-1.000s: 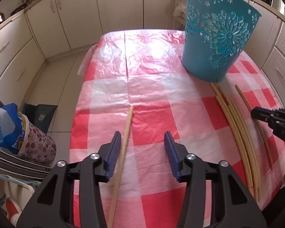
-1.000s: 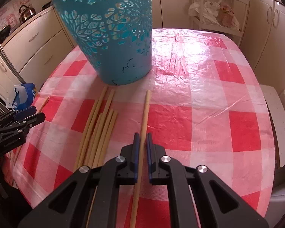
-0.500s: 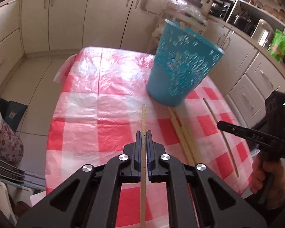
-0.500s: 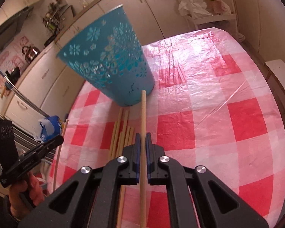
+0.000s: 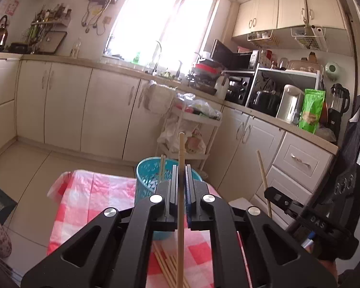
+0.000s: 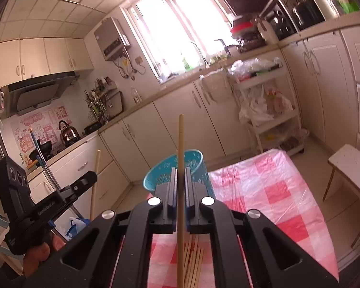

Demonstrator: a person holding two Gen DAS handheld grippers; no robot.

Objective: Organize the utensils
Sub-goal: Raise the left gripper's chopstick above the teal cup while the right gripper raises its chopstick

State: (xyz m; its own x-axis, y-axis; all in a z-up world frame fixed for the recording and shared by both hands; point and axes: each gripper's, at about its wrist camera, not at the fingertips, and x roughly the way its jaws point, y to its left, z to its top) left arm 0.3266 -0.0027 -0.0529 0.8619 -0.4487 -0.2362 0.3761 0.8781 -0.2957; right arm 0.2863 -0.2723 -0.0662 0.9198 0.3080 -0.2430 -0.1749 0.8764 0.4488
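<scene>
Early in the job, by the look of it. Left gripper [image 5: 180, 176] clamped narrow on one long wooden stick [image 5: 180, 192], raised upright, tip well above the blue basket [image 5: 144, 180]. Seemingly two sticks [image 5: 162, 166] already standing in that basket, though glare and the gripper's body leave the count unsure. Just beyond the near end of the basket, a loose bundle of sticks [image 5: 170, 268] lying flat on the red-and-white checked tablecloth [image 5: 84, 192], not yet picked up. Further right, right gripper [image 6: 179, 180] likewise pinched tight on a second stick [image 6: 180, 168], also held upright, with the basket far ahead of it and the bundle beneath. Both held sticks apparently ready for dropping in; bulk of the work left, judging by the pile.

Sticks: pale, straight, slender, plain wood, smooth and uniform, much longer than the basket is tall. Probably light and stiff, likely to lean against the rim once released.
</scene>
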